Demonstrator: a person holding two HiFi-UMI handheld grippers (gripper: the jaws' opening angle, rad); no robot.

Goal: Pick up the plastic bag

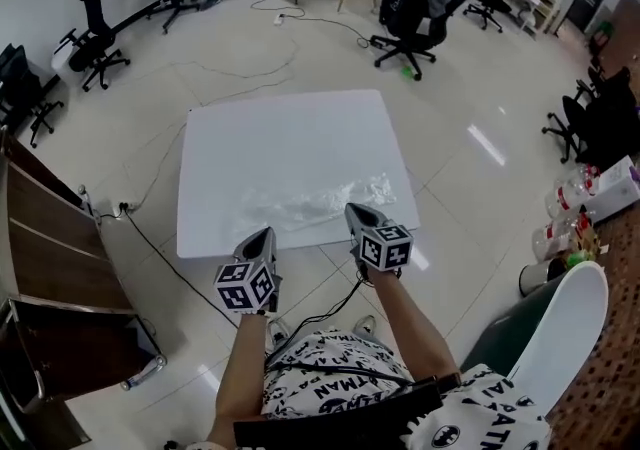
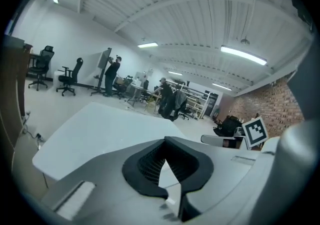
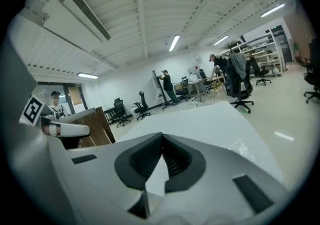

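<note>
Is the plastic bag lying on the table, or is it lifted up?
Lying down. The plastic bag rests crumpled and stretched out near the front edge of the white table, not raised.

plastic bag (image 1: 312, 202) on table (image 1: 290, 128) near front edge, left gripper (image 1: 267, 233) and right gripper (image 1: 353, 209) just before it

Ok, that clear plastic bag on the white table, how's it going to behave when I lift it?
Probably floppy: the plastic bag lies crumpled and spread flat on the table, so it should drape from wherever it is pinched. It looks thin and empty, so likely very light. The glossy film may slide if pushed.
</note>
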